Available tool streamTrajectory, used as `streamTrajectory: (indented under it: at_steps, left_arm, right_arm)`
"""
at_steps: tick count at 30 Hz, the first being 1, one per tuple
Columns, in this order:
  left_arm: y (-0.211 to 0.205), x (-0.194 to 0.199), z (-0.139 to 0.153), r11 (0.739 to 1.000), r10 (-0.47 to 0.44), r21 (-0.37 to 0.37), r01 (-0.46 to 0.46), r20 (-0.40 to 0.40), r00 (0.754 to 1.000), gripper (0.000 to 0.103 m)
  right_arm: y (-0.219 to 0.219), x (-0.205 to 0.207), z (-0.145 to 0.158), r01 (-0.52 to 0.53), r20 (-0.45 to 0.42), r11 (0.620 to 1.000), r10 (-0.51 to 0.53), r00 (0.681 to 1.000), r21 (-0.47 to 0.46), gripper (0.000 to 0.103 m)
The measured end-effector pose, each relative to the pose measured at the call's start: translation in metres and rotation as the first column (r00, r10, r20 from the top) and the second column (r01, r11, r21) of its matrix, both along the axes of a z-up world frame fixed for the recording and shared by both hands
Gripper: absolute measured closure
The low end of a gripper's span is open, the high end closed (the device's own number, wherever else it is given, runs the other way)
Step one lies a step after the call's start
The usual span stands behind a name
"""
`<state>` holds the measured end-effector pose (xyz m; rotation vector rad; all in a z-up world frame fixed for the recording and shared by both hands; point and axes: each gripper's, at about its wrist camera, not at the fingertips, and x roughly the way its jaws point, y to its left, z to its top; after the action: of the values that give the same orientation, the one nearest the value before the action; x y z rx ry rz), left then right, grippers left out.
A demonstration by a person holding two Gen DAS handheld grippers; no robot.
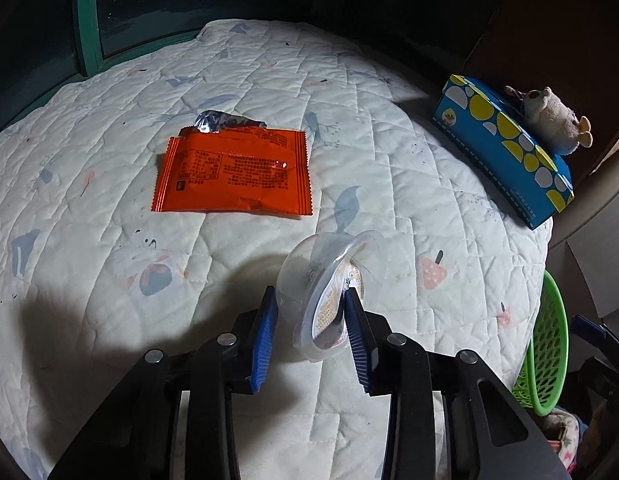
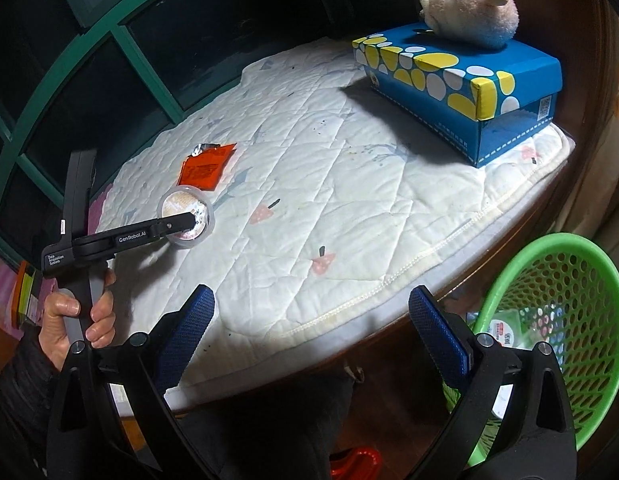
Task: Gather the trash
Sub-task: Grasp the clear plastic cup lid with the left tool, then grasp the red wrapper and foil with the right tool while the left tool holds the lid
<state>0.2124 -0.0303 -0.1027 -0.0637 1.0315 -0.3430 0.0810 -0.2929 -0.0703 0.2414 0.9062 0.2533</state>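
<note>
A clear plastic cup (image 1: 329, 292) with a printed lid is tilted on its side, held between the blue pads of my left gripper (image 1: 311, 304) above the quilt. The right wrist view shows the cup (image 2: 185, 216) clamped in the left gripper (image 2: 191, 222). An orange snack wrapper (image 1: 233, 172) with a torn silver top lies flat on the quilt beyond the cup; it also shows in the right wrist view (image 2: 207, 168). My right gripper (image 2: 311, 312) is open and empty over the quilt's near edge, beside a green mesh basket (image 2: 581, 280) holding some trash.
A white quilted pad (image 2: 349, 184) covers the table. A blue spotted box (image 2: 461, 80) with a plush toy (image 2: 469, 6) on it stands at the far right. The green basket (image 1: 549, 344) sits below the table's right edge. Dark green-framed windows are behind.
</note>
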Motion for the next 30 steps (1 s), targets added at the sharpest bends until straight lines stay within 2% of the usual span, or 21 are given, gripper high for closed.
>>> streamTrajectory:
  at_steps: [7,11,15,19,24,30]
  left_arm:
    - [0.032,-0.017,0.014,0.998,0.055,-0.042,-0.054,0.015,0.998,0.071]
    - [0.055,-0.032,0.026,0.996,0.085,-0.045,-0.083,0.035,0.996,0.071]
    - [0.08,-0.044,0.037,0.991,0.123,-0.062,-0.12,0.044,0.991,0.071]
    - [0.101,-0.054,0.045,0.984,0.159,-0.093,-0.154,0.051,0.986,0.071]
    - [0.118,-0.062,0.044,0.974,0.2,-0.121,-0.194,0.038,0.979,0.071]
    - [0.134,-0.067,0.035,0.959,0.245,-0.148,-0.242,0.003,0.97,0.071]
  right_arm:
    - [0.019,0.019,0.007,-0.044,0.018,0.999,0.044,0.999,-0.014,0.006]
    - [0.045,0.042,0.011,-0.114,0.037,0.992,0.116,0.993,-0.052,0.006]
    - [0.076,0.07,0.013,-0.219,0.052,0.971,0.225,0.973,-0.099,0.006]
    - [0.108,0.1,0.015,-0.319,0.058,0.933,0.332,0.941,-0.17,0.006]
    - [0.147,0.142,0.011,-0.461,0.023,0.856,0.478,0.878,-0.233,0.006]
    - [0.181,0.187,-0.006,-0.578,-0.03,0.772,0.592,0.805,-0.263,0.006]
